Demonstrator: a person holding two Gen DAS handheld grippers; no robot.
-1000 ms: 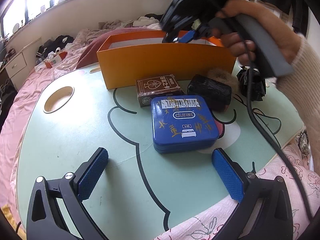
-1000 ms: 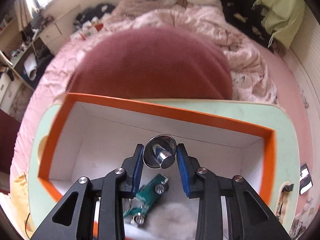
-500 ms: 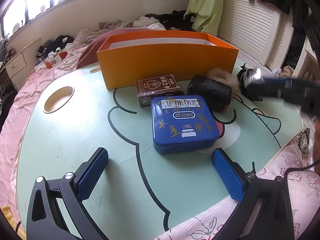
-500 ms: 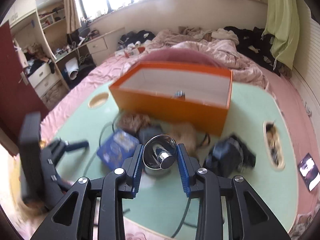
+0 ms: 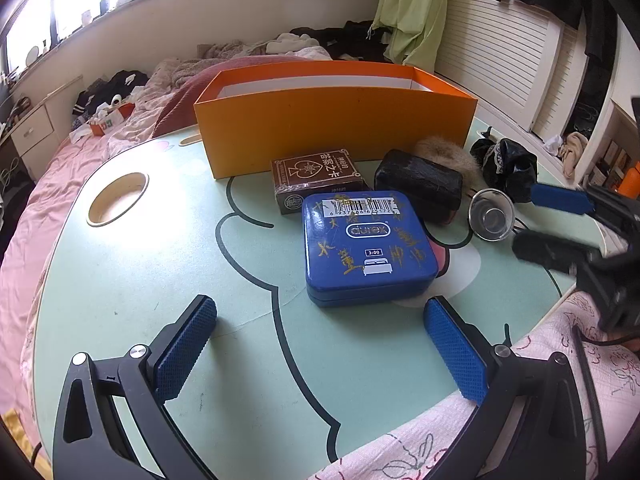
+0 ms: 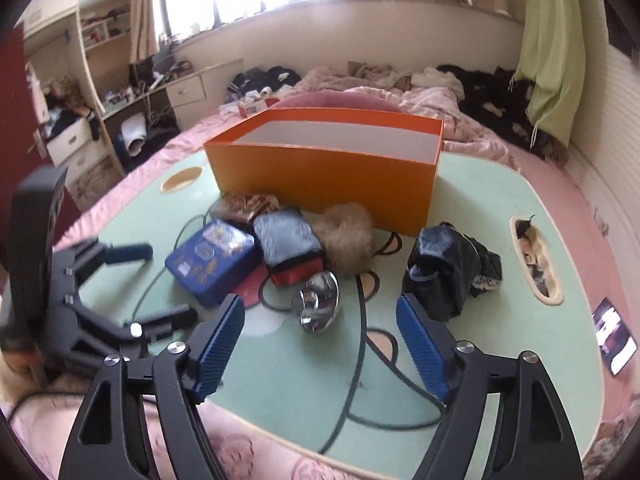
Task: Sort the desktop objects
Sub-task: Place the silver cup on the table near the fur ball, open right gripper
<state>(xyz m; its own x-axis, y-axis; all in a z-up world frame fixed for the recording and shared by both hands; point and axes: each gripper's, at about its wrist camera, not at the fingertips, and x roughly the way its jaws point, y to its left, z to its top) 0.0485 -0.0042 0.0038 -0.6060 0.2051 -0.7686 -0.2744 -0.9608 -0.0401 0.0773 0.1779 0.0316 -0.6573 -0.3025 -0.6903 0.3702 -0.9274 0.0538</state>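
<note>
Both tools stand released and empty, the right tool (image 6: 320,344) spread just short of the shiny round metal cup (image 6: 317,306) lying tipped near the tabletop's (image 6: 500,208) front edge, apparently lining up a pickup toward the open orange cardboard box (image 6: 328,168) at the far edge, while the left tool (image 5: 320,344) faces the blue square tin (image 5: 366,246).

The left gripper (image 5: 320,352) is hovering low with its blue-padded fingers (image 5: 186,346) spread wide and holding nothing. The right gripper (image 6: 320,354) is also gaping, its pads (image 6: 420,350) well apart and empty. From the left wrist camera, the right gripper is sitting at about three o'clock, slightly blurred, so its tilt is probably level but hard to judge.
</note>
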